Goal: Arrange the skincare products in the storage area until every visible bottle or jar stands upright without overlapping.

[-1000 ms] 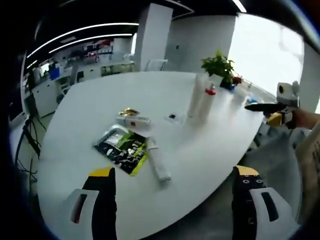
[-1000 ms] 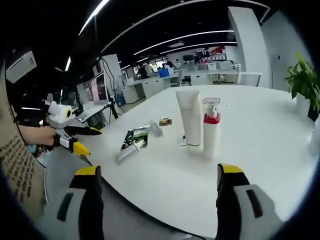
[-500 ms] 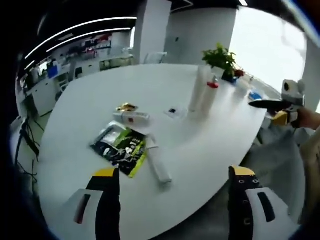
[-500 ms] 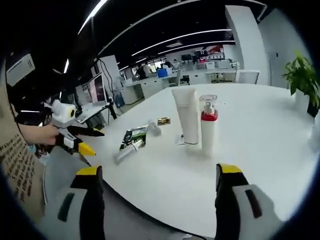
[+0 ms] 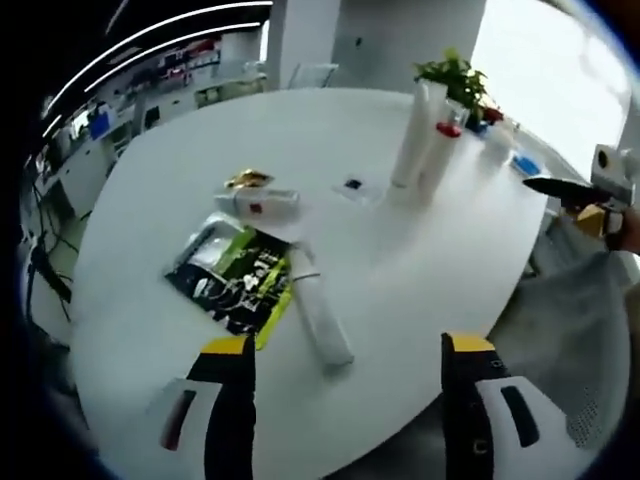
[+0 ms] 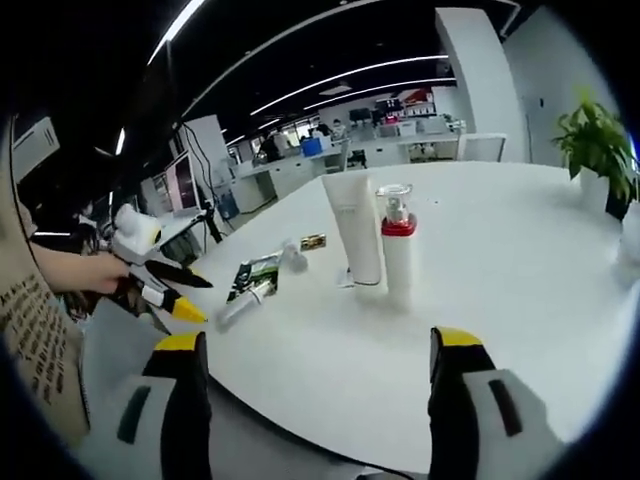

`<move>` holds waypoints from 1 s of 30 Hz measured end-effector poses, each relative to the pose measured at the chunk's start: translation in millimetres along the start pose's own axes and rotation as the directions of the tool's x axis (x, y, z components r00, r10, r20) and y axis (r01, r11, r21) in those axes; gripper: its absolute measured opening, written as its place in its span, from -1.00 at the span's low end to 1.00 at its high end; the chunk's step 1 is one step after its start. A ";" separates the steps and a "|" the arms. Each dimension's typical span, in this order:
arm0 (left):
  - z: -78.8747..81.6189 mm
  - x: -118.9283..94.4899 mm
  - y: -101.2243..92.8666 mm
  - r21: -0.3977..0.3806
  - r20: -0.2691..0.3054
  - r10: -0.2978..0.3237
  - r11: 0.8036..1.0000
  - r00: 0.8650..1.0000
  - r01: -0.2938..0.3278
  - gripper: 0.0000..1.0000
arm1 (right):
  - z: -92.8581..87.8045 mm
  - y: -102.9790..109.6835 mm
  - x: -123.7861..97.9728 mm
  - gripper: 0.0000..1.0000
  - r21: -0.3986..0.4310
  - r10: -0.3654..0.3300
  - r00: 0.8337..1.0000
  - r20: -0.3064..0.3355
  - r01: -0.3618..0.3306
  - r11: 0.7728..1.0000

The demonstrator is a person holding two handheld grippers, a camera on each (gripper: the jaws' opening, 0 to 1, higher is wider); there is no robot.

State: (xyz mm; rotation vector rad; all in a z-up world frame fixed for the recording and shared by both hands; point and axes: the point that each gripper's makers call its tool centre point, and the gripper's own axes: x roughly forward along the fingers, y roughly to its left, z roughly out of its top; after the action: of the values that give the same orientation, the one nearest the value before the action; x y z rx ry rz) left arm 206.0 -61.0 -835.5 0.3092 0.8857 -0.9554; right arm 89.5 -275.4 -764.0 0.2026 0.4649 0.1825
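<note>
White bench (image 5: 400,290): bare near your edge; one tube (image 5: 318,318) lying flat, another tube (image 6: 355,228) and pump bottle (image 6: 397,246) upright. Both hand-held grippers (image 5: 345,400) (image 6: 315,400) gape empty.

Daylight pours in from a blown-out window (image 5: 540,60) at the upper right of the left gripper view, washing the far side of the white worktop (image 5: 150,330) with soft glare, while the ceiling stays dark apart from thin strip lights (image 6: 350,80). Shadows under the things are faint and short. Both views are slightly soft, and the fisheye bends straight lines strongly toward the edges.
</note>
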 end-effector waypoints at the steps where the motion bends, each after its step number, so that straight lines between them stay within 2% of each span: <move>1: -1.4 2.0 0.0 0.001 -0.014 -0.001 1.000 1.000 0.001 0.40 | -0.7 -0.2 0.2 0.83 0.002 -0.002 1.000 -0.001 0.002 1.000; 10: -10.8 22.3 0.3 0.030 -0.121 0.006 1.000 0.993 -0.002 0.17 | -8.0 -2.2 1.5 0.81 0.027 -0.017 1.000 -0.009 0.017 0.999; 20: -6.2 38.6 6.7 0.040 -0.188 0.015 0.999 0.982 -0.008 -0.12 | -14.9 -3.5 1.3 0.80 0.056 -0.033 0.999 -0.013 0.034 0.998; 30: -4.8 54.0 9.7 0.084 -0.292 0.036 0.996 0.956 -0.011 -0.33 | -17.3 -7.4 -1.8 0.80 0.078 -0.057 0.998 -0.008 0.058 0.995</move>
State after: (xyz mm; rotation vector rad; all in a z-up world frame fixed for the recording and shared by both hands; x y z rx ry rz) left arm 226.1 -83.8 -881.5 0.5406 1.1127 -0.9388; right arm 80.8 -280.3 -780.1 0.2650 0.4835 0.1086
